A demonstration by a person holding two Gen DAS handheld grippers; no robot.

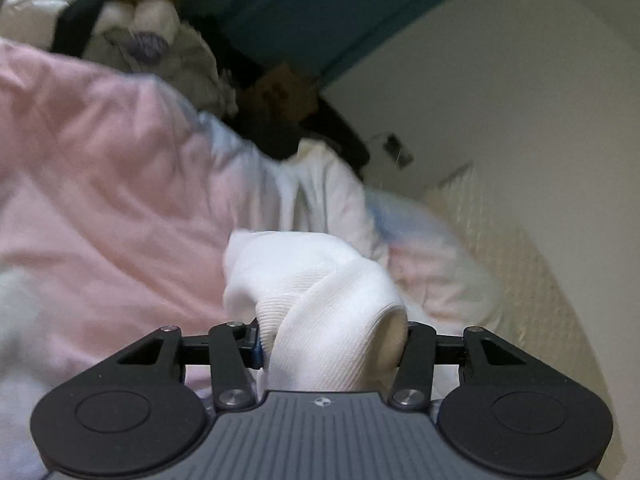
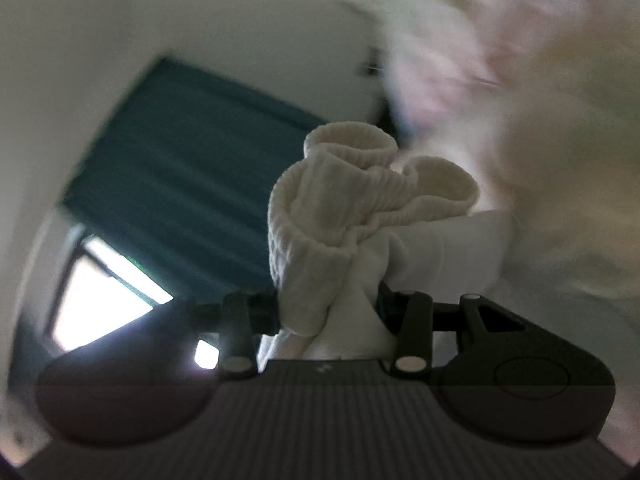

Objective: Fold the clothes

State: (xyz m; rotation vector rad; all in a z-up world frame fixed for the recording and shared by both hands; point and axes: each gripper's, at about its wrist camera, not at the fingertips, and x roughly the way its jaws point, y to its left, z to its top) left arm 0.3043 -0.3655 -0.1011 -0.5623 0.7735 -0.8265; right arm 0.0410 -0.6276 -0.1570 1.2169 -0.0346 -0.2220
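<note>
In the left wrist view my left gripper [image 1: 332, 344] is shut on the foot end of a white ribbed sock [image 1: 320, 292], which bulges up between the fingers above a pink bedcover [image 1: 100, 200]. In the right wrist view my right gripper [image 2: 328, 312] is shut on the bunched cuff end of white ribbed sock fabric [image 2: 340, 216], with two open cuffs curling upward. This view is tilted up toward the wall and is blurred. The fingertips of both grippers are hidden by cloth.
White cloth [image 1: 320, 184] lies beyond the sock on the bed. Stuffed toys [image 1: 148, 24] and dark items sit at the far side. A teal curtain [image 2: 192, 168] and a bright window [image 2: 104, 296] are behind. A cream textured cushion [image 1: 512, 264] lies at right by the wall.
</note>
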